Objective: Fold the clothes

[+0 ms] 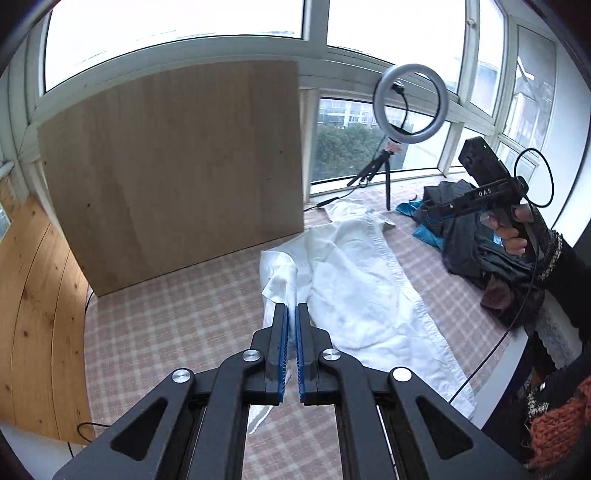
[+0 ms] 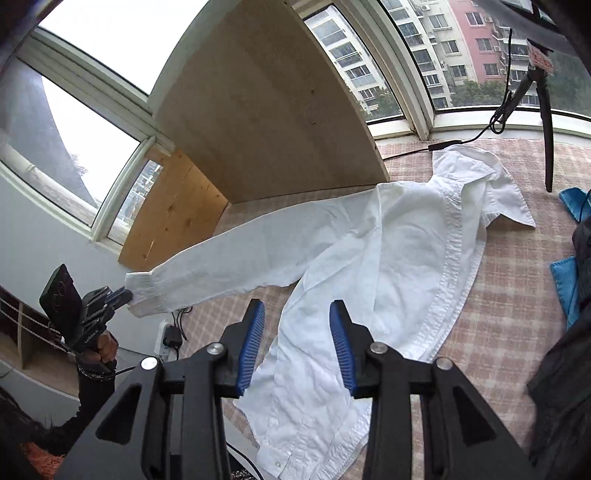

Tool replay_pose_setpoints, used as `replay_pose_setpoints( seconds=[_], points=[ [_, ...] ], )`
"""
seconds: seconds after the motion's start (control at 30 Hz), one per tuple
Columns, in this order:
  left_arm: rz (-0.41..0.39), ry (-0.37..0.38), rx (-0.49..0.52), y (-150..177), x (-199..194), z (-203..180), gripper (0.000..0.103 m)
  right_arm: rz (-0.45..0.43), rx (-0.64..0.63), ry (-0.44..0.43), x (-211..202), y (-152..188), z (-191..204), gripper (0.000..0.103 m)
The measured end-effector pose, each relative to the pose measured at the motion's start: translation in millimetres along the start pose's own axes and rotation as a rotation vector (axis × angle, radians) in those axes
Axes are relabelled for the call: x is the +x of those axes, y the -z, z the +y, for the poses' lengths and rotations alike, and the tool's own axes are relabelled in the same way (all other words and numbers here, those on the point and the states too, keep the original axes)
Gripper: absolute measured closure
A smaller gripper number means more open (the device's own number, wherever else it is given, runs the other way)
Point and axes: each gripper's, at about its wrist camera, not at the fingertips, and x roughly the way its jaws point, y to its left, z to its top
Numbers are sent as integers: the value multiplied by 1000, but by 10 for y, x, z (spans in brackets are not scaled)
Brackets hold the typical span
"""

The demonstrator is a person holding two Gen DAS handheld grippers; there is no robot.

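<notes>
The left gripper (image 1: pixel 291 314) is clamped on the cuff of a white shirt (image 1: pixel 354 280), with a thin fold of the fabric pinched between its blue pads (image 1: pixel 283 343). In the right wrist view the same gripper (image 2: pixel 123 295) sits at the far left, holding the end of the sleeve (image 2: pixel 229 254), which stretches out from the shirt body and is lifted clear of the surface.

The right gripper (image 2: pixel 297 332) stands partly open above the lower half of the shirt (image 2: pixel 388 258), its blue pads (image 2: pixel 253 343) apart and pressing on nothing. In the left wrist view this gripper (image 1: pixel 436 210) is held up in a person's hand (image 1: pixel 511 230) at the right, above a pile of dark clothes (image 1: pixel 476 240).

The shirt lies spread on a pink checked cloth (image 1: pixel 166 332) that covers the surface, its collar toward the windows (image 1: pixel 177 33) and its buttoned front edge running along the right side. The other short-looking sleeve (image 2: pixel 513 206) lies flat near the collar.

Behind the shirt a large wooden board (image 1: pixel 173 166) leans upright against the window frame. To its right a ring light (image 1: pixel 410 101) stands on a small black tripod (image 1: pixel 380 173), near the collar, with a cable trailing across the cloth. A blue garment (image 2: pixel 565 280) shows at the edge of the dark pile.
</notes>
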Motion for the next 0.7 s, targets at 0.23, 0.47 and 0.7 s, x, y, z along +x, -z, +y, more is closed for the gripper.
replay_pose_setpoints(
  seconds=[0.23, 0.47, 0.7],
  points=[
    [166, 75, 126, 482, 390, -1683, 99, 55, -100, -51, -412, 517, -200, 54],
    [484, 107, 88, 1549, 1384, -2620, 90, 241, -129, 13, 292, 648, -602, 54],
    [415, 10, -295, 2011, 904, -2110, 71, 394, -303, 68, 1171, 777, -304, 54]
  ],
)
